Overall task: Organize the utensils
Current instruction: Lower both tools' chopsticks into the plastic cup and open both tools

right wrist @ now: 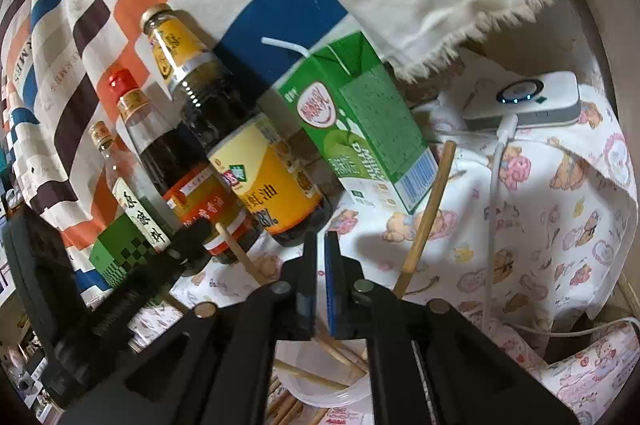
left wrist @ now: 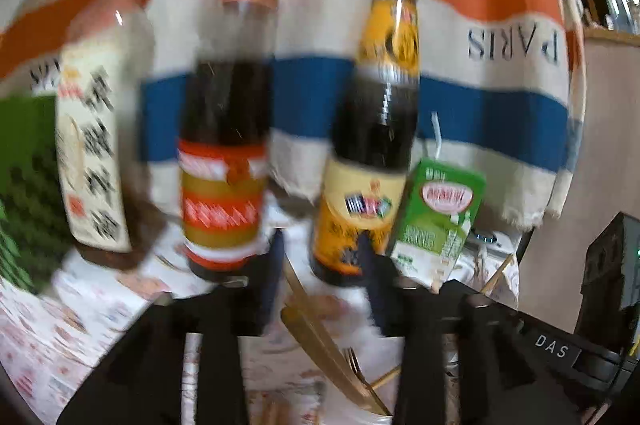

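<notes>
The left gripper (left wrist: 320,249) stands spread wide with gold cutlery (left wrist: 320,341) between its fingers, ungrasped, while the right gripper (right wrist: 320,241) is nearly closed on nothing above the chopsticks (right wrist: 340,353).

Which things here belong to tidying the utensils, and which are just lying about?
Part of the job:
wooden chopsticks
gold fork
gold spoon
white cup

Just lying about:
three sauce bottles
green drink carton
white charger
striped cloth
</notes>
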The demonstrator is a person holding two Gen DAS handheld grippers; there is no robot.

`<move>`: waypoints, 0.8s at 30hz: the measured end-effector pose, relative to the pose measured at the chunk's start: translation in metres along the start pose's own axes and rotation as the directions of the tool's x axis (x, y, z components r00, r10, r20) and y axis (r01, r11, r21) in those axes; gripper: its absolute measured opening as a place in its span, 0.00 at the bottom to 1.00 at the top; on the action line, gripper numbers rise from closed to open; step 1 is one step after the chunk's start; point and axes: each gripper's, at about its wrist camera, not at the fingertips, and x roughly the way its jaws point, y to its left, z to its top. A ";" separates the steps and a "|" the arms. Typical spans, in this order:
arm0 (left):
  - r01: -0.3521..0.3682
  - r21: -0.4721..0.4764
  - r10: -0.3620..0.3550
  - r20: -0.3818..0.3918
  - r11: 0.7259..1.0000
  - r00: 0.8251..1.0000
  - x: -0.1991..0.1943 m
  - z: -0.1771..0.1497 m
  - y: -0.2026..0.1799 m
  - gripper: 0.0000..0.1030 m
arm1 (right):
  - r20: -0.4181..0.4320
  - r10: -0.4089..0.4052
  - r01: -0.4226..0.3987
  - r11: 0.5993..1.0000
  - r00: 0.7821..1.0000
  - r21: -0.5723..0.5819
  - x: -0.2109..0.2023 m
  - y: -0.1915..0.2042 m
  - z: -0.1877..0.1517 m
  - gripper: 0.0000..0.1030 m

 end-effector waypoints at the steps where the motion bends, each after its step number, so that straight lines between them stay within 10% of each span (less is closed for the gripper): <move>1: -0.005 0.004 0.005 0.007 1.000 1.000 -0.006 0.004 0.004 0.43 | 0.010 0.000 0.000 1.000 1.000 -0.006 -0.002 0.002 0.001 0.19; 13: -0.193 0.103 0.185 0.080 0.976 0.979 -0.106 0.013 0.072 0.75 | 0.053 0.026 -0.017 0.984 0.998 -0.175 -0.018 0.060 0.000 0.34; 19: -0.113 0.048 0.110 0.063 0.992 0.992 -0.157 0.000 0.101 0.82 | 0.017 0.012 -0.008 0.965 1.000 -0.261 -0.034 0.101 -0.011 0.47; 24: -0.192 0.089 0.186 0.073 0.977 0.980 -0.186 -0.016 0.100 0.91 | -0.049 -0.011 -0.004 0.954 0.999 -0.300 -0.053 0.119 -0.034 0.49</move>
